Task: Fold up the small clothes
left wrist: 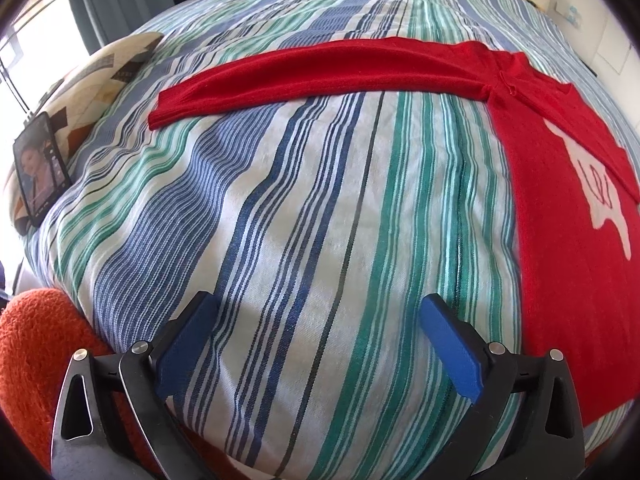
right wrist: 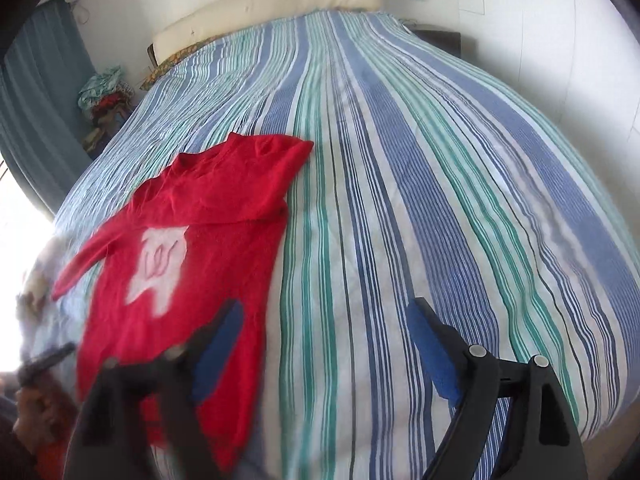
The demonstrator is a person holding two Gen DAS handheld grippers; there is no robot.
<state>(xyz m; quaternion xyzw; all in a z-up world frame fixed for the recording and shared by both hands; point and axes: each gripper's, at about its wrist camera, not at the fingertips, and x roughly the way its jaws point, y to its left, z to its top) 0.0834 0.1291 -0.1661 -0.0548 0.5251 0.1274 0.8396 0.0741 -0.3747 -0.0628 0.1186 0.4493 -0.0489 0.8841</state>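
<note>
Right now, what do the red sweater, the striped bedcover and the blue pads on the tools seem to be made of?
Red sweater: likely a fine knit, matte and slightly fuzzy, with ribbing visible at the sleeve cuff.
Striped bedcover: looks like woven cotton, matte; a diagonal weave texture shows up close.
Blue pads: matte and flat-faced, perhaps foam or rubber; the look leaves it open. They sit on black, plastic-looking fingers.

I see the sweater [right wrist: 192, 248] lying flat on the bed [right wrist: 400, 200], 1 sleeve [left wrist: 320, 68] stretched leftward toward the phone [left wrist: 40, 168].
</note>
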